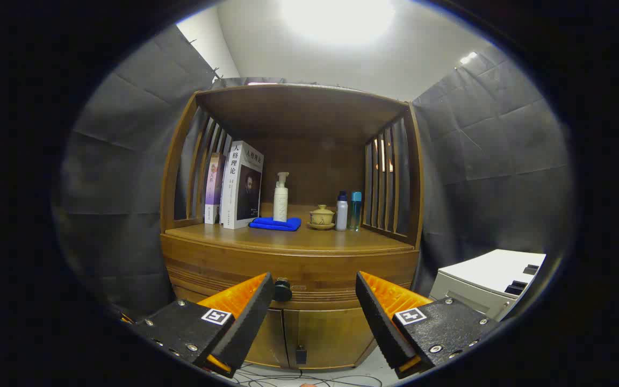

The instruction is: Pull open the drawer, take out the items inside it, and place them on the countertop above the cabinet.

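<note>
We see the hand-held gripper point(315, 293) with its fingers spread wide and nothing between them, pointing at the front of a wooden cabinet point(293, 258) that stands ahead of it. Beyond the gap between the fingers runs the closed drawer point(320, 277), a ribbed wooden band under the bench. Its dark round knob point(282, 291) sits just beside the tip of the left finger; we cannot tell whether the two touch. Below the drawer, between and beyond the fingers, are two closed cabinet doors point(315, 336).

Above the drawer and farther off lies the bench point(288, 239), the cabinet's countertop, roofed by a slatted wooden hutch. Ahead and to the left on it stand upright books point(239, 185). Near the middle a white pump bottle point(281, 197) stands on a folded blue cloth point(275, 223). Right of that sits a small lidded tan cup point(322, 216) on a saucer, and just beside it a white bottle point(342, 210) and a teal bottle point(355, 209), close together.

Off to the right of the right finger, beside the cabinet, is a white box-like unit point(495, 282). Thin cables point(309, 379) lie on the floor beneath the fingers.
</note>
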